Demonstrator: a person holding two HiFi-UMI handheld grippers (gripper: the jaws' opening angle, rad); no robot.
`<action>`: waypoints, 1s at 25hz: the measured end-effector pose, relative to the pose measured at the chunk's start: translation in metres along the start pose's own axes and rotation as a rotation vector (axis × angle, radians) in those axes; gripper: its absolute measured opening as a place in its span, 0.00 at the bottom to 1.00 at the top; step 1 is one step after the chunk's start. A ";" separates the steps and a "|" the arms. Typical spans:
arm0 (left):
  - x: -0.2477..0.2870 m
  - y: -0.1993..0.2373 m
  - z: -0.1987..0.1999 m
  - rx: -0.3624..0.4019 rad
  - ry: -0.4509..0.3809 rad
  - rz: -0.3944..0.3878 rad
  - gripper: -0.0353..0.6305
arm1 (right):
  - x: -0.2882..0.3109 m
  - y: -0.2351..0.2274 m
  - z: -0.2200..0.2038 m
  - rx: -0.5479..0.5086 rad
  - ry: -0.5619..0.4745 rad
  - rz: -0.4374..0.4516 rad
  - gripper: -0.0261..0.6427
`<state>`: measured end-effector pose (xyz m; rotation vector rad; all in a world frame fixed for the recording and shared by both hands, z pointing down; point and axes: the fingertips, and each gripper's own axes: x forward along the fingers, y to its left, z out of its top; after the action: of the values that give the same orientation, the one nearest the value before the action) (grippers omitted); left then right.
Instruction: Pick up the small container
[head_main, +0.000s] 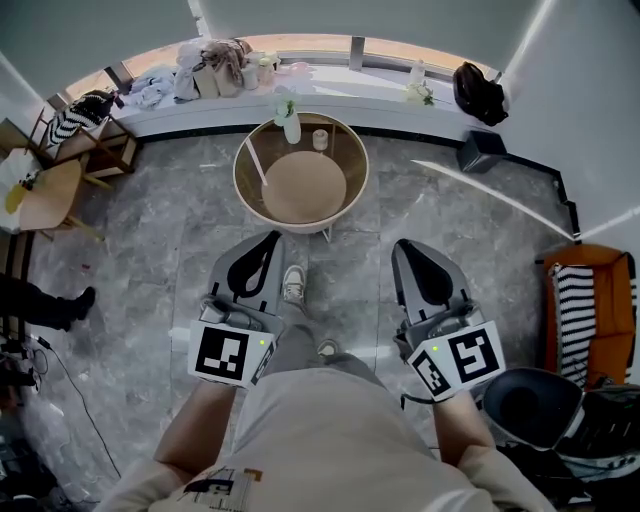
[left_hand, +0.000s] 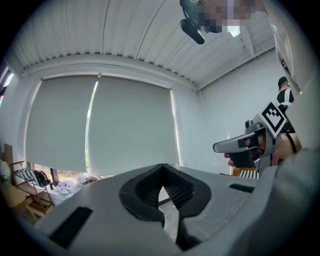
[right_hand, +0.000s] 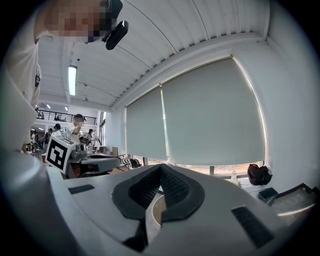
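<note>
Head view: small container (head_main: 320, 139) sits on the desk's (head_main: 243, 190) far side, just beside a white bottle (head_main: 290, 126). My left hand-held gripper (head_main: 270, 241) and right hand-held gripper (head_main: 408, 248) are well short of the desk.
Left gripper view: jaws closed, empty.
Right gripper view: jaws closed, empty.

Nothing here can be read as a word, number or brand. The marker cube (head_main: 222, 352) on the left gripper (head_main: 268, 243) and the marker cube (head_main: 462, 360) on the right gripper (head_main: 408, 250) carry only black-and-white square patterns, no letters. The person's shirt (head_main: 320, 430) has a small dark and orange print (head_main: 222, 487), too small to read.
</note>
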<state>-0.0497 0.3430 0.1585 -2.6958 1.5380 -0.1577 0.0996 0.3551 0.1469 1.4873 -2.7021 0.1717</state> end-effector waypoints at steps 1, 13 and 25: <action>0.000 0.001 -0.001 0.001 -0.002 0.001 0.06 | 0.002 0.000 -0.002 -0.001 0.000 0.002 0.05; 0.037 0.030 -0.022 0.005 0.007 0.004 0.06 | 0.044 -0.020 -0.016 -0.004 0.014 -0.004 0.05; 0.111 0.094 -0.028 -0.010 0.026 -0.026 0.06 | 0.138 -0.058 -0.005 0.012 0.033 -0.036 0.05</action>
<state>-0.0773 0.2000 0.1868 -2.7326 1.5155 -0.1880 0.0745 0.2095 0.1696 1.5211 -2.6510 0.2089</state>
